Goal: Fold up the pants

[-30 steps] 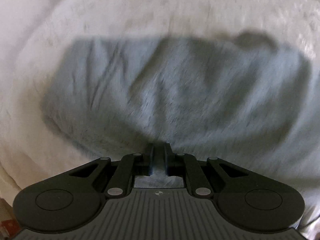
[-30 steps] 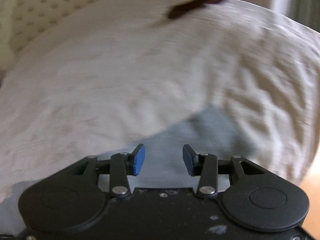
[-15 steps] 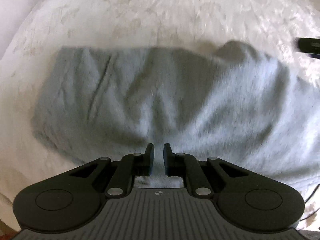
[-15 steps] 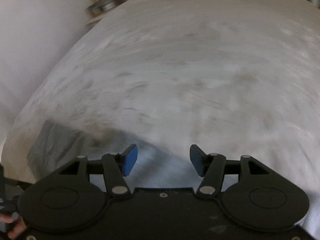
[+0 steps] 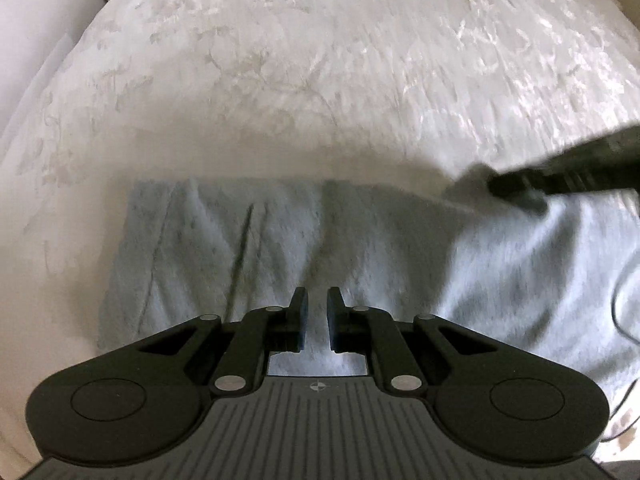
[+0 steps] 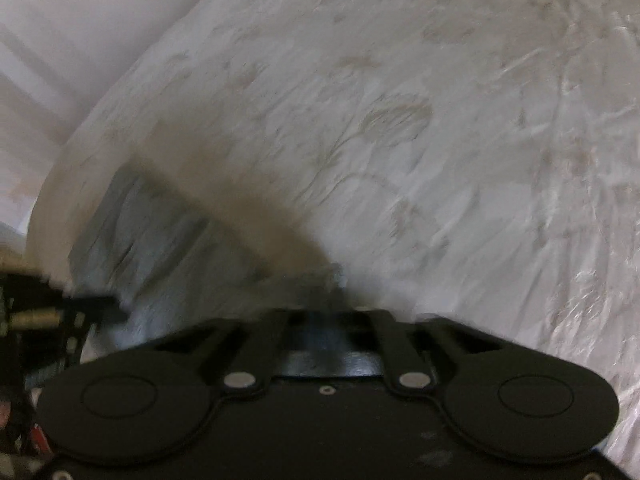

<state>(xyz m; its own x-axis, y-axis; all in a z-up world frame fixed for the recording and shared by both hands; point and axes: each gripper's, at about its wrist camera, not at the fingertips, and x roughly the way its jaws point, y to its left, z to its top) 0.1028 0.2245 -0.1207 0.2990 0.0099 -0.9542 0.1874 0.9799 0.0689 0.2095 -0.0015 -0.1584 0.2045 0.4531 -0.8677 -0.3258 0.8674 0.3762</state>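
Grey pants [image 5: 320, 240] lie flat and crosswise on a white bedspread, folded into a broad band. My left gripper [image 5: 316, 312] hovers over their near edge with only a narrow slit between its fingers and nothing in it. My right gripper [image 5: 516, 192] comes in from the right and pinches the far edge of the pants, where the cloth rises a little. In the blurred right wrist view the right gripper [image 6: 334, 286] has its jaws closed together at that edge of the pants [image 6: 160, 248]. The left gripper [image 6: 112, 306] shows at the left border.
The white bedspread [image 5: 320, 80] with a pale leaf pattern stretches far beyond the pants. A white wall [image 5: 32, 40] runs along the bed's left side. A thin dark cable [image 5: 616, 304] loops over the pants at the right edge.
The left gripper drew back and up, so the pants look smaller. The right gripper swung across the bed to the pants' far edge, and its open jaws closed there.
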